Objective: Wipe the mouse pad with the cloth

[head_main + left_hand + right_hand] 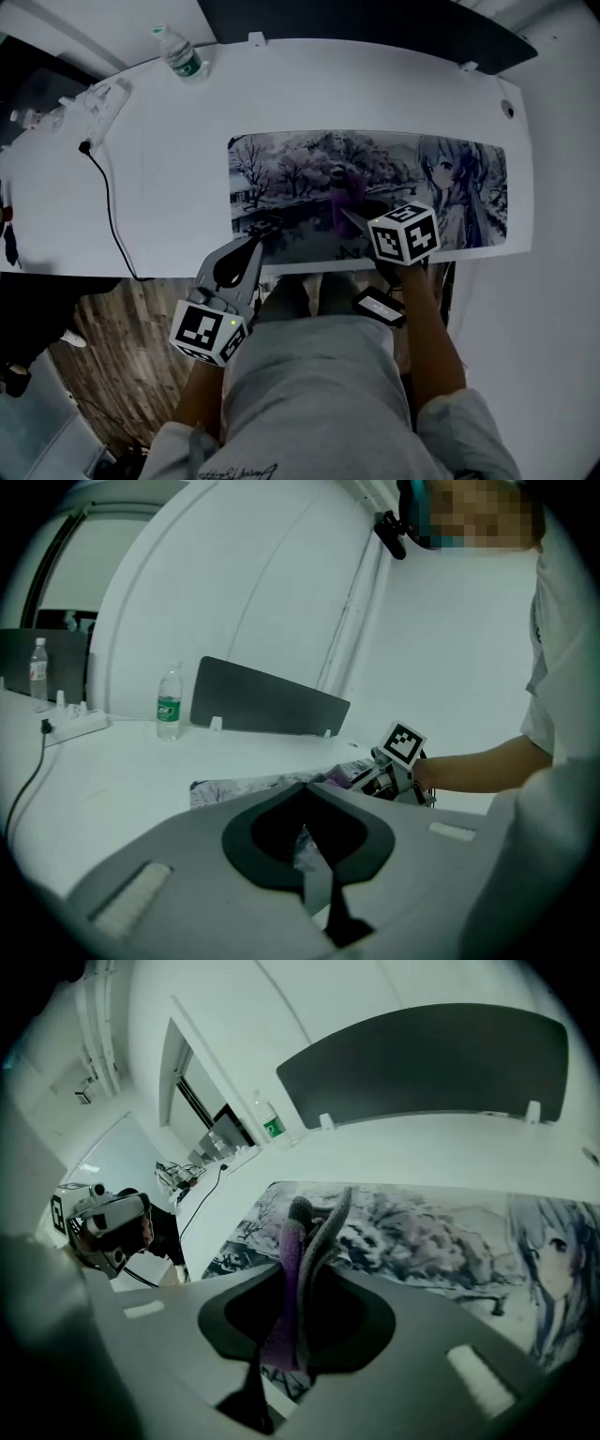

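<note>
- The right claw [312, 1262] has its jaws clamped on the purple-grey cloth [292, 1241], which stands up between them.
- The mouse pad [291, 178] lies flat on the white counter [159, 187], beneath and ahead of the right claw.
- The cloth appears to rest on the pad near its middle; contact is not clearly confirmed from overhead.
- The left claw [255, 242] has its jaws closed together with nothing held. It sits at the pad's near edge.
- The water bottle [181, 52] stands upright, well beyond the left claw.

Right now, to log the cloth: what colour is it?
The cloth is purple and grey; the right gripper view shows it best.
</note>
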`<state>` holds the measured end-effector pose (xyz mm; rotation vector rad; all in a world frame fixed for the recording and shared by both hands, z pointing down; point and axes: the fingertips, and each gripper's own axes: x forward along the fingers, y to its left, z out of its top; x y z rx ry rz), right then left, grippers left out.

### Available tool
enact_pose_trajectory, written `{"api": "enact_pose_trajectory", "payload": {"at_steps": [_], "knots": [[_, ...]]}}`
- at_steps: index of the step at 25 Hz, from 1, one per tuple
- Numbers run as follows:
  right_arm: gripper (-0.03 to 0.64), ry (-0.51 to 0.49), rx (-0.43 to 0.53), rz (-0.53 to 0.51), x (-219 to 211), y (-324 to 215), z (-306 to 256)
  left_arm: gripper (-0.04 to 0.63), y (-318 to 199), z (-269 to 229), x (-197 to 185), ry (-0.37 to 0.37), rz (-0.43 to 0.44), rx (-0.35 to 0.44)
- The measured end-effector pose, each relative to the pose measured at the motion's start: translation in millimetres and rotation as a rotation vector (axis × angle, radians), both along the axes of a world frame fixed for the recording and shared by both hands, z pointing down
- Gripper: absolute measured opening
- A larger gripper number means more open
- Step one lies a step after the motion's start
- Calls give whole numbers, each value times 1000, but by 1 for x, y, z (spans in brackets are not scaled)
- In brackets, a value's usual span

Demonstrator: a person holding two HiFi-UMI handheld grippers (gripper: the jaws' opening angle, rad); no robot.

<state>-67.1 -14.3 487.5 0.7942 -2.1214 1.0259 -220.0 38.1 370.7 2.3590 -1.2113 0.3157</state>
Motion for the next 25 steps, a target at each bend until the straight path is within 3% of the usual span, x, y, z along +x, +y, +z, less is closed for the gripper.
{"api": "enact_pose_trajectory", "payload": {"at_steps": [11,21,25], "knots": [[91,126,-2,182,219,21,10,18,-9,-19,156,-51,172,46],[92,311,-27,342,436,31,21,18,-17,-2,258,-27,208,-7],[91,410,-58,362,498,34,28,19,-18,5,288,-27,229,-13]]}}
